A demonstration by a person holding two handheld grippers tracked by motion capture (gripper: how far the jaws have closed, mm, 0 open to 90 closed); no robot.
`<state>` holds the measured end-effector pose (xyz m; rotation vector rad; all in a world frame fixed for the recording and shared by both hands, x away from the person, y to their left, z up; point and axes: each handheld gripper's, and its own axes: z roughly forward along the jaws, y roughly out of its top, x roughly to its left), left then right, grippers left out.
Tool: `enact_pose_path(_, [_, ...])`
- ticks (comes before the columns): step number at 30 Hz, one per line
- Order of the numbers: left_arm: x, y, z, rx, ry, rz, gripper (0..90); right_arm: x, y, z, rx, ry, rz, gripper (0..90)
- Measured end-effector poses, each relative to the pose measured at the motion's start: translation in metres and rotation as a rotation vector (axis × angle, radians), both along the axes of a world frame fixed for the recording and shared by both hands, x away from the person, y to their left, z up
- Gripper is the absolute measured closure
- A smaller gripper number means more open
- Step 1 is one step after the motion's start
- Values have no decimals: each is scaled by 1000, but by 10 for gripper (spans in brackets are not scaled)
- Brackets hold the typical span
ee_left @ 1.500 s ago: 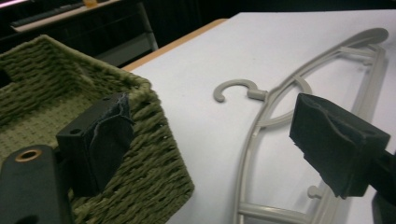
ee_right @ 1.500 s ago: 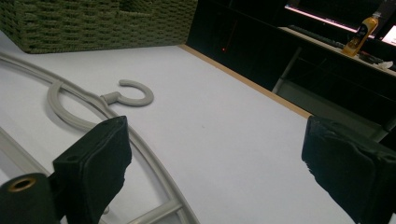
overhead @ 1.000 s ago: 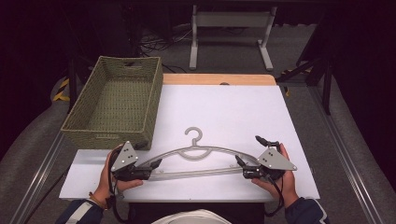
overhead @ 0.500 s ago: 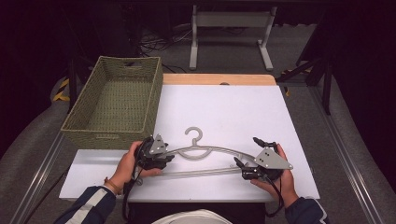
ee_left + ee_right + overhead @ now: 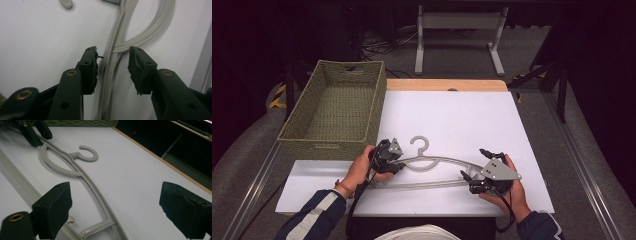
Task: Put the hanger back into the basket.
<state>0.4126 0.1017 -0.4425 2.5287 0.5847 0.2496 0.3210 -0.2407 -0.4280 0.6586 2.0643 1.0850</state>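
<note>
Grey hanger point(image 5: 432, 161) flat on white board point(image 5: 462, 120); left gripper point(image 5: 394, 162) at its arm.

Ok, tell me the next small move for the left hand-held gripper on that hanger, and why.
Probably finish closing. The left hand-held gripper has just been closing, and its jaws straddle the hanger arm near the hook, though the pads look not yet pressed on it. The right hand-held gripper is wide open over the other end, so nothing holds the hanger.

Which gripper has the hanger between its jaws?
The left gripper: its jaws have been closing astride the hanger arm. The right gripper stands wide open.
</note>
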Motion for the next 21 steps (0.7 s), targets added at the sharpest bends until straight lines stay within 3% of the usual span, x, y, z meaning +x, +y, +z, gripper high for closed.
enact_pose_path(3, [2,-4,5,46,70,-1,663,1,1,-1,-10,29,35,176])
enact_pose_path(7, [-1,-12,8,114,79,-37,755,0,6,-4,-46,50,66,170])
enact_pose_path(11, [4,-14,10,126,112,-40,756,1,8,-5,-62,58,73,163])
enact_pose_path(14, [6,-20,11,163,112,-50,747,1,7,-6,-55,69,74,164])
enact_pose_path(17, [9,-21,11,157,115,-69,724,1,7,-5,-51,61,64,174])
enact_pose_path(21, [11,-16,9,114,118,-71,726,1,1,0,0,29,14,193])
